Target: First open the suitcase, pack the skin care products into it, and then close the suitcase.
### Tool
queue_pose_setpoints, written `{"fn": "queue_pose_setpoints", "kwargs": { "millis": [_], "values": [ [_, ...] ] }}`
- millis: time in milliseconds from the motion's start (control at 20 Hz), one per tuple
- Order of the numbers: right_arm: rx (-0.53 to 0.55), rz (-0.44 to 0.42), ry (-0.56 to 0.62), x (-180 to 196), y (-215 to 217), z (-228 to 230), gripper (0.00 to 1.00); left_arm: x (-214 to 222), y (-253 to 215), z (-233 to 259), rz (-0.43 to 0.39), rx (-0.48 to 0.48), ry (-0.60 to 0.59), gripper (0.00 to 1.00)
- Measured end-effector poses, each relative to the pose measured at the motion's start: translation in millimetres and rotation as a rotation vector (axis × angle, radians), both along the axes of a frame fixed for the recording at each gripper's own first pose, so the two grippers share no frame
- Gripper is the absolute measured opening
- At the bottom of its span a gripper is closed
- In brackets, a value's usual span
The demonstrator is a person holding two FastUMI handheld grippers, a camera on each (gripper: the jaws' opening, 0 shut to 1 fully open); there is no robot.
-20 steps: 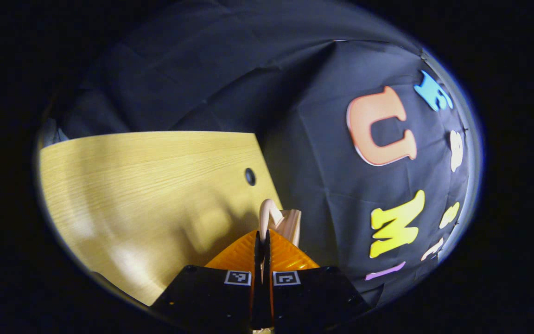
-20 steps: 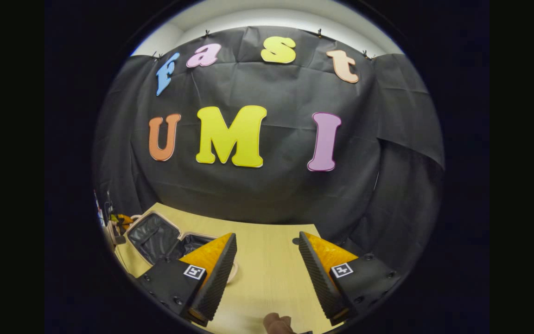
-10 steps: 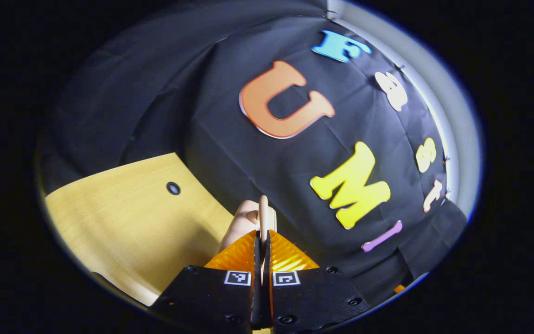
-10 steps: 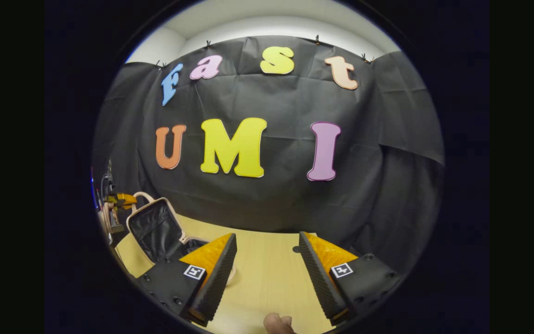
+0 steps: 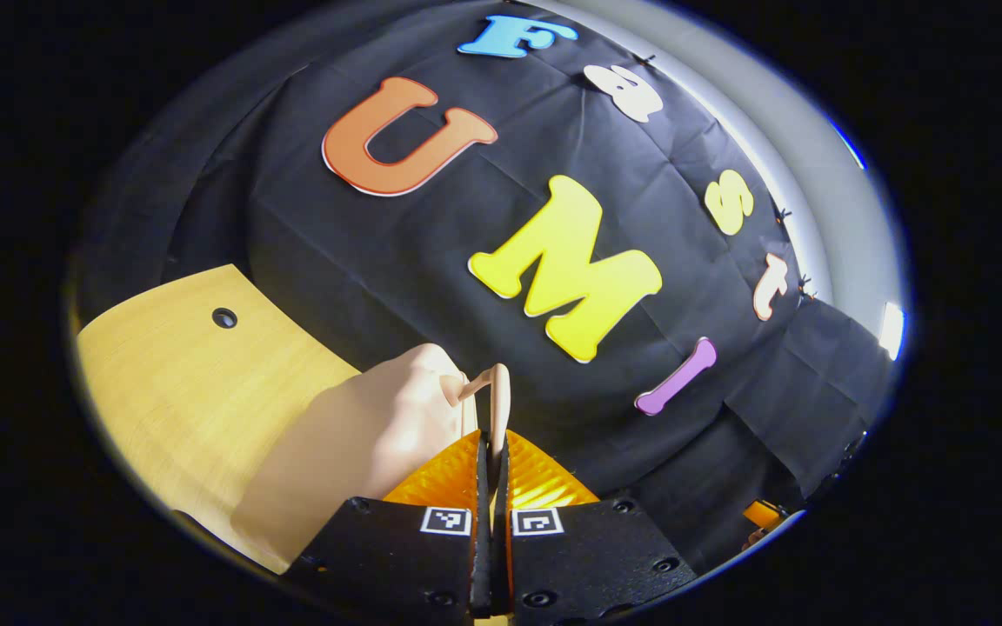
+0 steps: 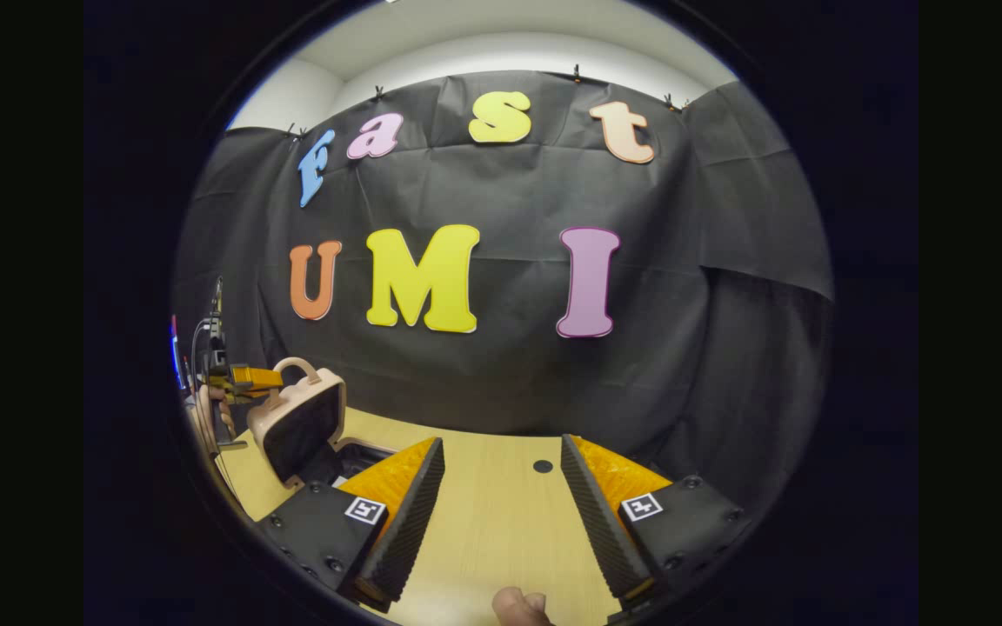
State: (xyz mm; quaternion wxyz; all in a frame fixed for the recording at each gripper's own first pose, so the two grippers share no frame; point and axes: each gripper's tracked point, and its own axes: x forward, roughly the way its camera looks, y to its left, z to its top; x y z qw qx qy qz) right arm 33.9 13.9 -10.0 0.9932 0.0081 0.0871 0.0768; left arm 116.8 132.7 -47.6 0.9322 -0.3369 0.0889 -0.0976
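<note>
Suitcase (image 6: 297, 422) at 9 o'clock on table (image 6: 501, 530), lid half raised, handle (image 5: 494, 402) pinched in closed left gripper (image 5: 490, 452); right gripper (image 6: 501, 509) wide apart, empty; judged closing stage, contents unseen, lid yet to seat

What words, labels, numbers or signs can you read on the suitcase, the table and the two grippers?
None can be read.
Pale pink hard-shell suitcase and its looped handle, clamped in the left gripper: no writing.
Light wooden table: no writing.
Square black-and-white markers on the open right gripper: coded patterns, no words.
</note>
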Motion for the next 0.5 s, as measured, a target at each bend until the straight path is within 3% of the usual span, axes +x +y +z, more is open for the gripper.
{"fn": "queue_pose_setpoints", "kwargs": {
  "millis": [350,500],
  "values": [
    [0.014,-0.004,0.042,3.1,-30.6,-22.4,0.77,12.2,-88.7,-48.8,-0.078,0.127,0.086,0.03],
    [0.021,-0.010,0.072,2.7,-44.4,-37.7,0.78,15.9,-118.7,-72.9,-0.089,0.249,0.119,0.03]
  ]
}}
